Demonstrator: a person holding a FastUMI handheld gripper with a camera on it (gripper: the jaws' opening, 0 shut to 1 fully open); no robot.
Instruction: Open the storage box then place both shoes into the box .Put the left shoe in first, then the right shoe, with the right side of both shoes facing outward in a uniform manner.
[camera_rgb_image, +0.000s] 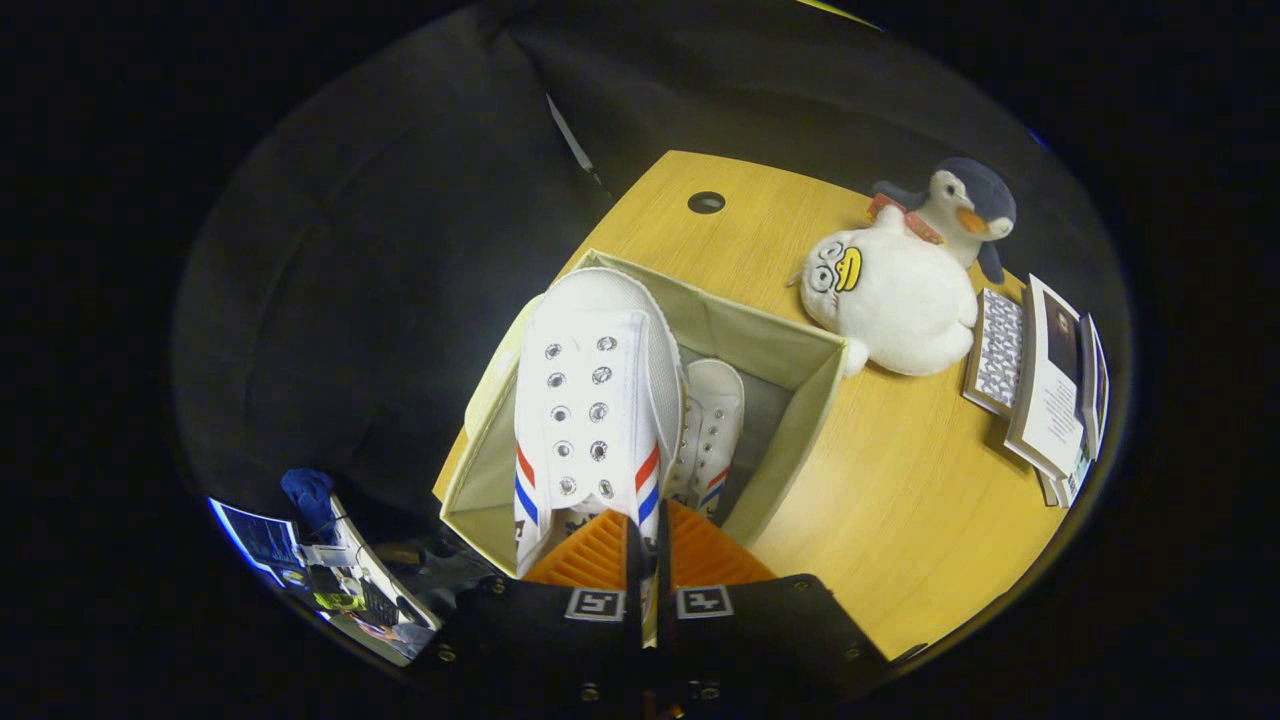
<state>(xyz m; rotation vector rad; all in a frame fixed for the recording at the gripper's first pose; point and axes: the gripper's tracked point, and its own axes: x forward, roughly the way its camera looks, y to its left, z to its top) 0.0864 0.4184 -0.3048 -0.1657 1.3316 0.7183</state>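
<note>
The camera rides on the gripper (648, 560), looking forward along its two fingers (590, 555), which sit closed together on the rear of a white shoe (595, 400) right up against the lens. It's tilted steeply down, high over an open storage box (790, 400) on the wooden surface (900, 480). Beyond the box, the view takes in two plush toys (900, 290), some books (1040, 390) and the dark booth wall (400, 250) behind.

Held between the gripper's fingers (648, 545), a canvas shoe (592, 400) with metal eyelets; beyond it a matt fabric storage box (790, 420) (soft-walled) on the smooth wood-grain desk (900, 480); fleecy plush toys (890, 295).
</note>
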